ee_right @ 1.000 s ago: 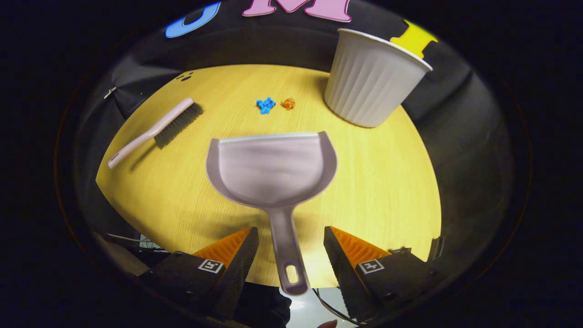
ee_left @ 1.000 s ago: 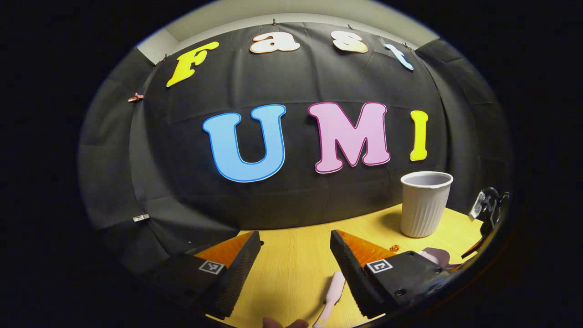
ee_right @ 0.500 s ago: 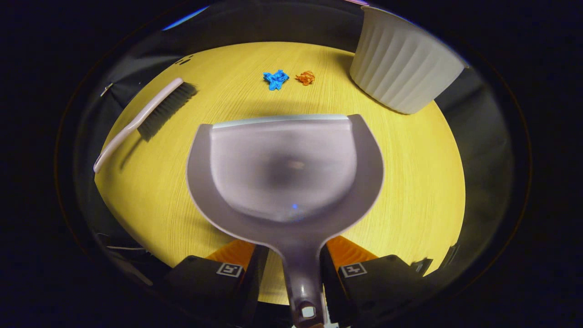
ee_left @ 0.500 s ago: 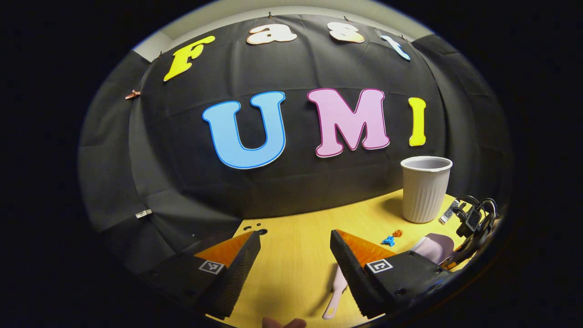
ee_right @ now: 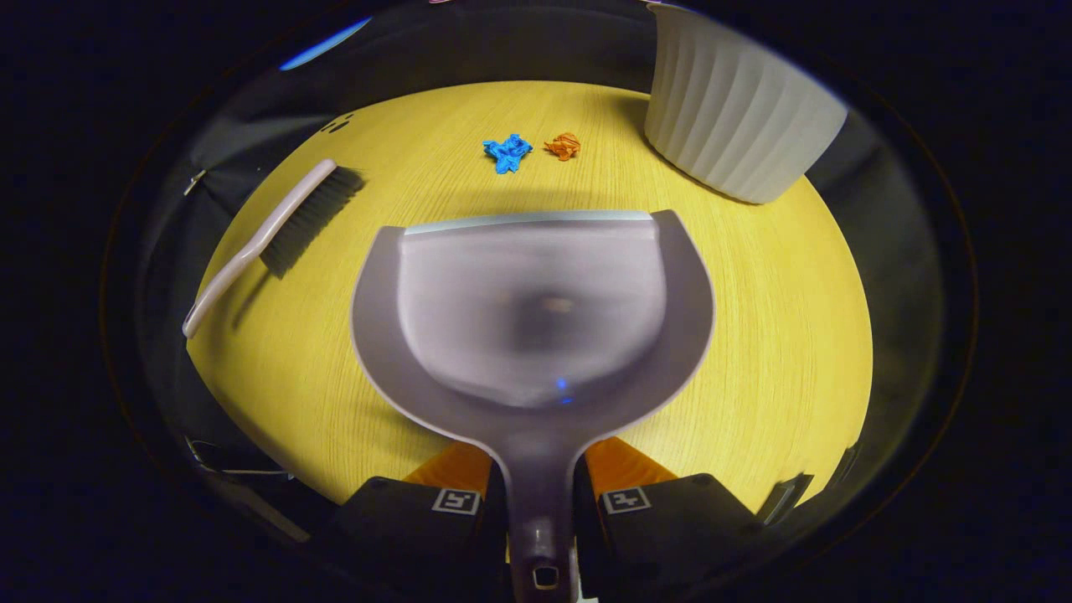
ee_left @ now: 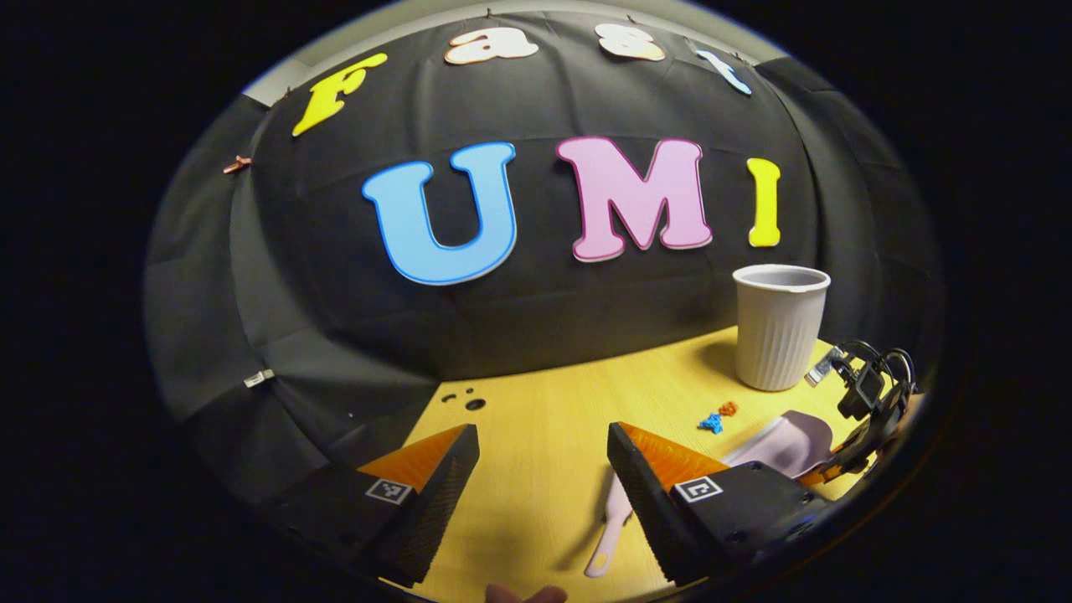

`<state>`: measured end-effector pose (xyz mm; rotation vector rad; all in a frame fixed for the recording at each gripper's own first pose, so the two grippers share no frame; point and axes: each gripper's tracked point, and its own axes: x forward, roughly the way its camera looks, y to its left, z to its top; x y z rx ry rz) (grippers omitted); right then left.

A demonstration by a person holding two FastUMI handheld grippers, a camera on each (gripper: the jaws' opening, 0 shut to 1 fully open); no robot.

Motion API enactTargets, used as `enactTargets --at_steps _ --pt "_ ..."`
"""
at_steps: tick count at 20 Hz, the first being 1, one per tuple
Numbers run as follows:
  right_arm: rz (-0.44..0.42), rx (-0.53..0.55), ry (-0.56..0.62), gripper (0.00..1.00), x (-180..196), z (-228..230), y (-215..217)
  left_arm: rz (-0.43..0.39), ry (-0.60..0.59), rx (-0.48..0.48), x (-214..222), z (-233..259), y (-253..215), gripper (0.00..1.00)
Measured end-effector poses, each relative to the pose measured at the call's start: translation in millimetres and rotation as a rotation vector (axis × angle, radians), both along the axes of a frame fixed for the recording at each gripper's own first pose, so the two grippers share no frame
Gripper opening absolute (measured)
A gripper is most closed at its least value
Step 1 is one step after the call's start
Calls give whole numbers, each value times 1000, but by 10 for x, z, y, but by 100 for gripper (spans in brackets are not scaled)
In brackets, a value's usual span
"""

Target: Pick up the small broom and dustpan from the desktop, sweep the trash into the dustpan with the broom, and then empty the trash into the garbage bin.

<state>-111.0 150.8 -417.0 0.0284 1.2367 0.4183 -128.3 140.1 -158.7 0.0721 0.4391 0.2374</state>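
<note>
Dustpan gripped, broom still on the desktop.

Left gripper view: left gripper [ee_left: 543, 469] fingers spread wide, holding nothing, above the desktop [ee_left: 544, 419]; broom [ee_left: 610, 528] handle lies by its right finger, likely next to be picked. Garbage bin [ee_left: 779, 328] stands beyond; trash [ee_left: 718, 417] sits just before the bin.
Right gripper view: right gripper [ee_right: 538, 494] clenched on the dustpan [ee_right: 533, 310] handle, its mouth facing the trash, the bin just beyond, presumably ready for sweeping.
</note>
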Motion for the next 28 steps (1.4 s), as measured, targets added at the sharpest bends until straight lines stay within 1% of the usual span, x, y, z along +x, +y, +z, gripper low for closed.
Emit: enactTargets --at_steps 1,2,5,6,7,8,9,10,12,14,18,19,20,22,23,24,25,26,27,28 --pt "6 10 -10 33 16 28 -1 -17 28 -5 18 -94 -33 98" --pt "6 24 -16 37 13 74 0 -34 57 -12 15 -191 -61 97" --pt "4 32 -72 36 44 296 -108 -82 162 -65 17 -520 -180 97" --pt "4 29 -94 37 55 374 -164 -96 197 -91 10 -657 -221 100" --pt "4 26 -112 36 57 434 -216 -108 236 -121 51 -807 -278 97" --pt "3 25 -127 41 59 495 -268 -113 278 -146 64 -944 -300 97" --pt "2 23 -136 41 51 547 -322 -113 318 -165 89 -1083 -308 96" --pt "0 22 -141 36 36 594 -373 -116 355 -184 96 -1231 -317 96" --pt "-4 15 -146 37 5 654 -470 -137 432 -222 97 -1494 -403 95" --pt "-17 11 -150 37 -27 704 -559 -154 518 -236 65 -1727 -460 94" --pt "-47 1 -154 37 -62 757 -685 -177 635 -248 45 -2074 -570 92" --pt "-52 -2 -150 41 -80 752 -704 -183 657 -250 57 -2129 -600 90" --pt "-56 -5 -148 37 -99 749 -720 -186 674 -251 72 -2198 -611 90" --pt "-62 -10 -136 37 -150 734 -741 -192 706 -253 94 -2326 -618 88" --pt "-64 -11 -131 41 -173 725 -743 -195 720 -258 112 -2373 -628 84" --pt "-64 -13 -128 41 -196 724 -750 -198 731 -264 128 -2410 -641 82" --pt "-62 -15 -123 36 -221 718 -755 -199 737 -265 152 -2435 -643 81" --pt "-60 -16 -120 36 -236 720 -755 -201 745 -264 162 -2464 -645 81" --pt "-59 -15 -116 36 -249 716 -750 -203 752 -266 171 -2499 -644 77" --pt "-59 -14 -115 41 -257 723 -748 -205 762 -268 152 -2535 -648 75"
